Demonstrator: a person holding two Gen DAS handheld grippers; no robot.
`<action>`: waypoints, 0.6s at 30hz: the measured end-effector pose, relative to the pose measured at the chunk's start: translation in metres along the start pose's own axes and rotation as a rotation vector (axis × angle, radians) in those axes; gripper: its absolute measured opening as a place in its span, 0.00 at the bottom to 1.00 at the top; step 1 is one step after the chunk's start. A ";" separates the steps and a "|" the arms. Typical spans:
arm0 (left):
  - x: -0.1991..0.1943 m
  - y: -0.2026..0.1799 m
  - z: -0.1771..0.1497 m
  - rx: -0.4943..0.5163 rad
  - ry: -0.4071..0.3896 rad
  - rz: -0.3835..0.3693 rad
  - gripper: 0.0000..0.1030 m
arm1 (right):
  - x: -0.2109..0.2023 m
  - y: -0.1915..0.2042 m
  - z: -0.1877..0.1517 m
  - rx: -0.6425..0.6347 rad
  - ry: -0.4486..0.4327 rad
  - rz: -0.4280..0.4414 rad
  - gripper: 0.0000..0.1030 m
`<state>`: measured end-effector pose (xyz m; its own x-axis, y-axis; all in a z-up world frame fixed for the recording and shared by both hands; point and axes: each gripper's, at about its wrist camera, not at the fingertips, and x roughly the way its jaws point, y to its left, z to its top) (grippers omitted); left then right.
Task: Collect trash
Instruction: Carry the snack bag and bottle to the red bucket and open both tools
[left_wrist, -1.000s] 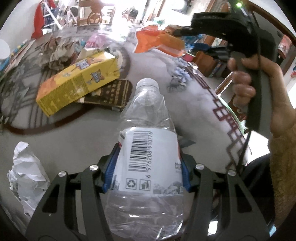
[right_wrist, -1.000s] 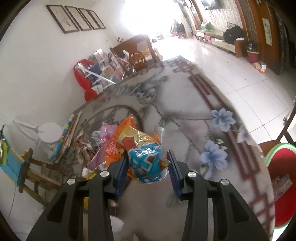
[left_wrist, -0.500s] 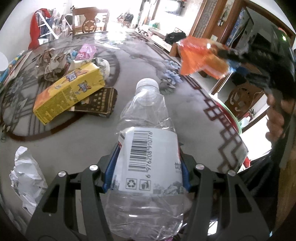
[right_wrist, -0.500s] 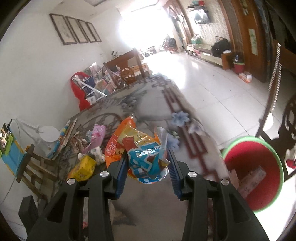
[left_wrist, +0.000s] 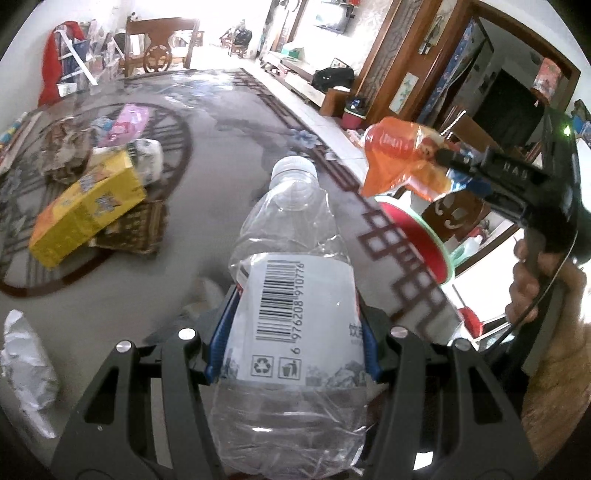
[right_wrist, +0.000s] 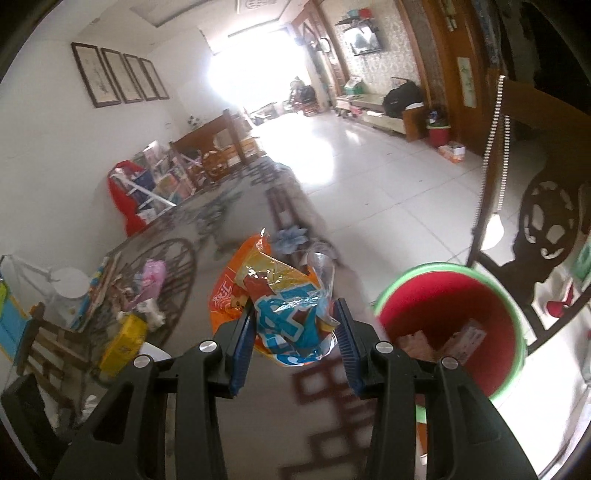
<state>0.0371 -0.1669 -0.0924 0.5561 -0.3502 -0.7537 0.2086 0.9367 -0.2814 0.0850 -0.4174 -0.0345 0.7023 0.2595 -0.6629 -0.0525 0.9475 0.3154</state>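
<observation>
My left gripper (left_wrist: 293, 332) is shut on a clear crushed plastic bottle (left_wrist: 291, 302) with a white barcode label, held above the table. My right gripper (right_wrist: 295, 332) is shut on an orange and blue snack wrapper (right_wrist: 280, 302), held near the table's right edge. The wrapper (left_wrist: 399, 162) and right gripper also show in the left wrist view at the right. A red bin with a green rim (right_wrist: 448, 325) stands on the floor just right of the wrapper; it holds some trash. Its rim (left_wrist: 424, 229) shows beyond the table edge.
On the patterned table (left_wrist: 221, 155) lie a yellow carton (left_wrist: 88, 210) on a brown woven box (left_wrist: 136, 229), crumpled white paper (left_wrist: 26, 373), a pink packet (left_wrist: 129, 118) and more litter at the left. A dark wooden chair (right_wrist: 546, 229) stands behind the bin.
My right gripper has swung right with the wrapper, from over the table toward the red bin, which now sits close beside it. My left gripper still holds the bottle and has turned slightly right.
</observation>
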 end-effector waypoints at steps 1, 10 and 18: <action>0.002 -0.003 0.002 0.002 -0.001 -0.004 0.53 | -0.001 -0.005 0.000 0.004 0.001 -0.010 0.39; 0.013 -0.049 0.026 0.045 -0.039 -0.051 0.53 | -0.013 -0.060 0.001 0.114 -0.015 -0.076 0.39; 0.031 -0.088 0.044 0.099 -0.036 -0.102 0.53 | -0.023 -0.098 0.006 0.212 -0.046 -0.123 0.39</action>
<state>0.0712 -0.2604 -0.0646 0.5559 -0.4455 -0.7018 0.3428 0.8920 -0.2947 0.0787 -0.5173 -0.0464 0.7263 0.1311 -0.6747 0.1821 0.9099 0.3728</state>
